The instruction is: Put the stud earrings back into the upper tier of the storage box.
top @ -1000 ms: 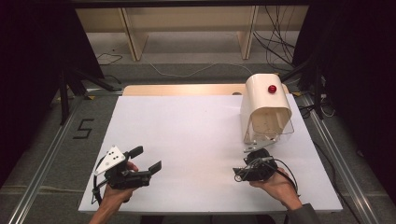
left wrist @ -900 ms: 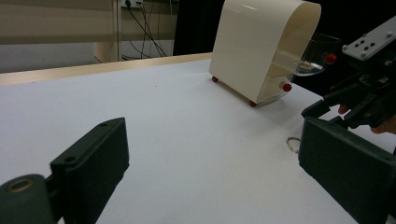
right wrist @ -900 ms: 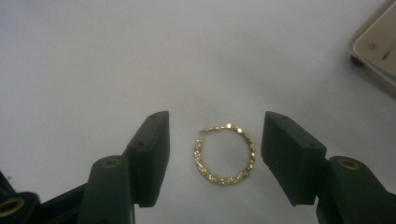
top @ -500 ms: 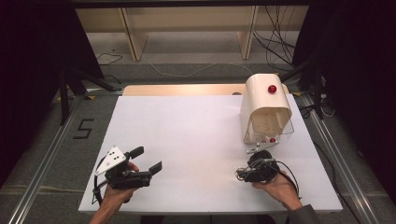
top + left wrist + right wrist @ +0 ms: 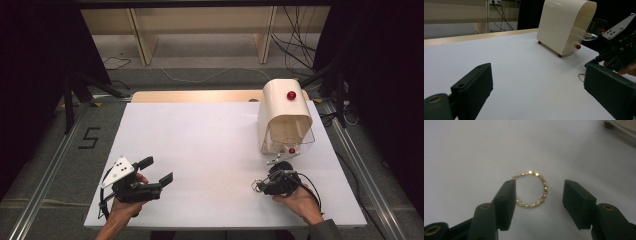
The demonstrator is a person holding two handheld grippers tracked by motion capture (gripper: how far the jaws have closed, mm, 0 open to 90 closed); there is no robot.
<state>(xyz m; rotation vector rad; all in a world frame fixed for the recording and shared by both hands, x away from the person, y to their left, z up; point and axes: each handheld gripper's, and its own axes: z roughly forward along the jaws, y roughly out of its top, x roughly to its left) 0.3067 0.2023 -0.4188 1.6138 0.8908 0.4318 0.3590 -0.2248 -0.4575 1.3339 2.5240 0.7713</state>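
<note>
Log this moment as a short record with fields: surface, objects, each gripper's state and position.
surface: white table
box: cream box with rounded top and red knob, at the far right of the table, its clear drawer pulled out toward the person
jewellery: gold bracelet, lying flat on the table, untouched
right gripper: open, fingers either side of the bracelet, low over it
left gripper: open, empty, held at the near left of the table

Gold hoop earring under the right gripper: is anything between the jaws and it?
Nothing visible. The right gripper hangs over the gold hoop earring with jaws open either side, only bare white table around it.
</note>
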